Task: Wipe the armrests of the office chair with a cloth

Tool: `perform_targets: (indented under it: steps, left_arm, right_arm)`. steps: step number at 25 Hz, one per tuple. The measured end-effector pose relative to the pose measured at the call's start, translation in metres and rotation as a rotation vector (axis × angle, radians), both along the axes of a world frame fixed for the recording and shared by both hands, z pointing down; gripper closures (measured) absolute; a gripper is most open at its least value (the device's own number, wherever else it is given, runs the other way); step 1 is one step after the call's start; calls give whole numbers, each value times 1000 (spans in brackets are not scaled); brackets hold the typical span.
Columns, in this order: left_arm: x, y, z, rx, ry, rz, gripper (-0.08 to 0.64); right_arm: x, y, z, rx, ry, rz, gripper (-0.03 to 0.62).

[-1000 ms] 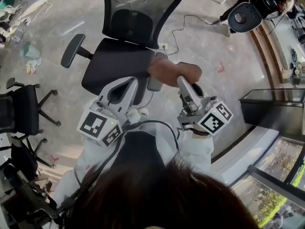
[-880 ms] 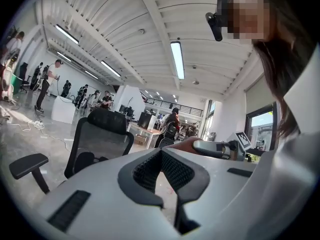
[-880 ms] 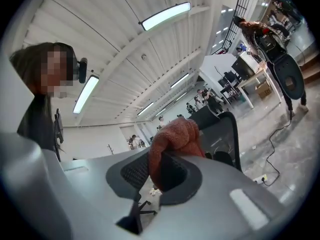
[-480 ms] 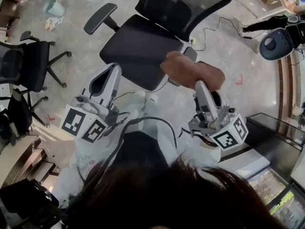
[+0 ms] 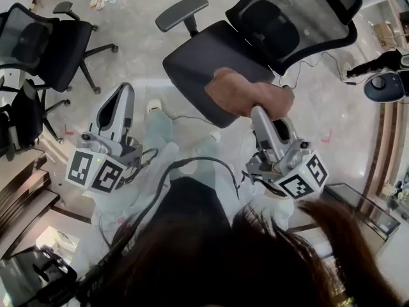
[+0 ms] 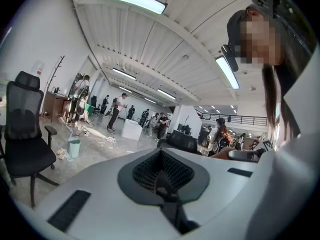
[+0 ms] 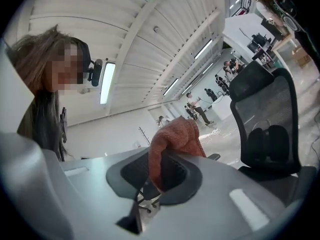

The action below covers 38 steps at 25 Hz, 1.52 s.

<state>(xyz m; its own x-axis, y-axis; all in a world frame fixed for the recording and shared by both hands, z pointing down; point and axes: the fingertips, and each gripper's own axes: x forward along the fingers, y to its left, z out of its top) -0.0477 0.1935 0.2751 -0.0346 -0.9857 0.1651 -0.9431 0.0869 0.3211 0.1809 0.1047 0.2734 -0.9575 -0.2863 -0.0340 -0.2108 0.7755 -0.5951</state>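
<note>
1. Office chair [image 5: 214,66] stands on floor [image 5: 128,50], top centre of head view; backrest [image 5: 300,18] toward upper right, seat front toward lower left.
2. Far armrest [image 5: 182,13] in plain sight; pad's long axis runs lower left to upper right, approx. along the seat's side.
3. Cloth [image 5: 243,93], reddish-brown, bunched at seat's near edge and overlapping it in head view; long axis approx. left-right across frame; what lies under it is covered, so near armrest can't be made out.
4. Right hand-held gripper [image 5: 257,112]: jaws clamped on cloth; right gripper view shows cloth [image 7: 175,139] pinched btwn the pads and rising above them; backrest [image 7: 265,119] upright at that view's right.
5. Left hand-held gripper [image 5: 126,89]: jaws closed together w/ nothing btwn them, per left gripper view; held over floor left of seat, apart from chair, tip pointing up-frame.
6. Surroundings: black chair [image 5: 48,37] and second black chair [image 5: 22,126] at left of head view, well apart from office chair; cable [image 5: 326,55] on floor beside backrest; litter [image 5: 100,0] at top left; pale bin [image 6: 74,147] and people in bg of left gripper view.
7. Obstruction: person's hair [image 5: 255,261] fills lower head view; cloth and right hand-held gripper screen seat's near side.
</note>
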Motion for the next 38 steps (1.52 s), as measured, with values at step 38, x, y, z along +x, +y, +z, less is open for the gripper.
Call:
perform_targets:
  steps: [38]
  left_arm:
    - [-342,-270,44,-50,36,648,557]
  right_arm:
    - [-367,-209,66,-108,95,562,558]
